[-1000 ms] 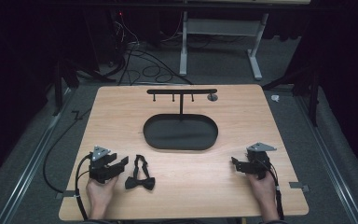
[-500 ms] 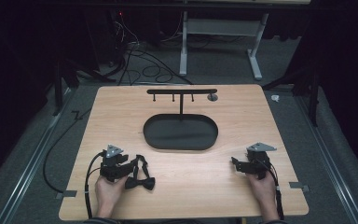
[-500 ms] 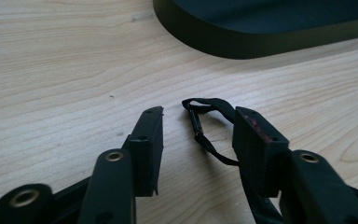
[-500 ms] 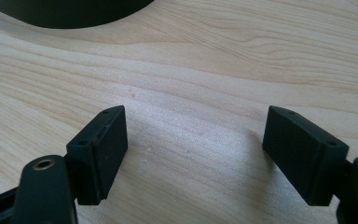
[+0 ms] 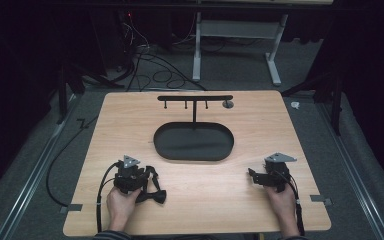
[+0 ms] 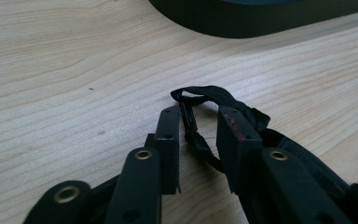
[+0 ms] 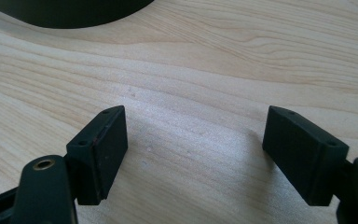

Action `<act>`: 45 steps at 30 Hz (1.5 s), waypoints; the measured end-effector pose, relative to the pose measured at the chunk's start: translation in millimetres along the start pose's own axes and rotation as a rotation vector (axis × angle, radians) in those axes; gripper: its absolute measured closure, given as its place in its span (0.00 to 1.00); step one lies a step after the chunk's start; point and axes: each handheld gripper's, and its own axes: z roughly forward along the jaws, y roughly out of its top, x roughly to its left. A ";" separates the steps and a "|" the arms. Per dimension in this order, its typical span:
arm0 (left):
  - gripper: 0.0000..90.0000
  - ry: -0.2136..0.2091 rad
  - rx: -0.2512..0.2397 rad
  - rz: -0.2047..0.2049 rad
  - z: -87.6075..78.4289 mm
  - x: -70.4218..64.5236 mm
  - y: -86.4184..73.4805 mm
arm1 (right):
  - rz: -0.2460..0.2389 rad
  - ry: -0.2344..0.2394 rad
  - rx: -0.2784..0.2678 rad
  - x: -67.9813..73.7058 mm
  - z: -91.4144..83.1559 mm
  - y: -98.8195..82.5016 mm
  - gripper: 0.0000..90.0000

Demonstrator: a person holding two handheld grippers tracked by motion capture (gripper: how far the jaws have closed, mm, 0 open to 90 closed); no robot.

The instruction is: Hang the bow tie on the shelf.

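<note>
At the left of the table (image 5: 105, 130), the left hand (image 5: 120, 205) holds the left gripper (image 5: 141, 176) low over the near part of the wood, its grey plate on top and its cable looping back toward the table's near edge. In the left gripper view its jaws stand partly closed, a narrow gap between them, and the thin black strap (image 6: 193, 128) of the bow tie (image 5: 152, 192) runs through that gap; one loop of strap lies on the wood just past the jaw tips. The strap sits between the pads, but whether they actually pinch it I cannot tell. In the high view the bow tie lies flat on the table just beside and partly under that gripper, its bow end toward the person. In the middle of the table sits a black oval tray (image 5: 166, 150), with a black T-shaped stand (image 5: 195, 98) rising at its far side; small pegs hang under the crossbar. At the right, the right hand (image 5: 282, 202) holds the right gripper (image 5: 251, 175) near the table's near right part, well apart from the tray. Its jaws are spread wide in the right gripper view, with bare wood between them, gripping nothing.
</note>
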 end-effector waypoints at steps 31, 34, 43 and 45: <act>0.98 -0.042 -0.088 0.026 -19.6 -1.6 4.3 | 0.001 0.001 0.000 0.3 -0.3 -0.3 0.26; 0.98 -0.062 -0.098 0.024 -23.1 -1.9 7.7 | 0.001 0.001 0.000 0.2 -0.3 -0.3 0.26; 0.98 -0.094 -0.153 0.044 -37.0 -6.6 21.9 | 0.003 0.001 -0.001 0.3 -0.3 -0.2 0.26; 0.98 -0.101 -0.157 0.054 -38.6 -6.9 25.2 | 0.003 0.001 0.000 0.3 -0.3 -0.2 0.26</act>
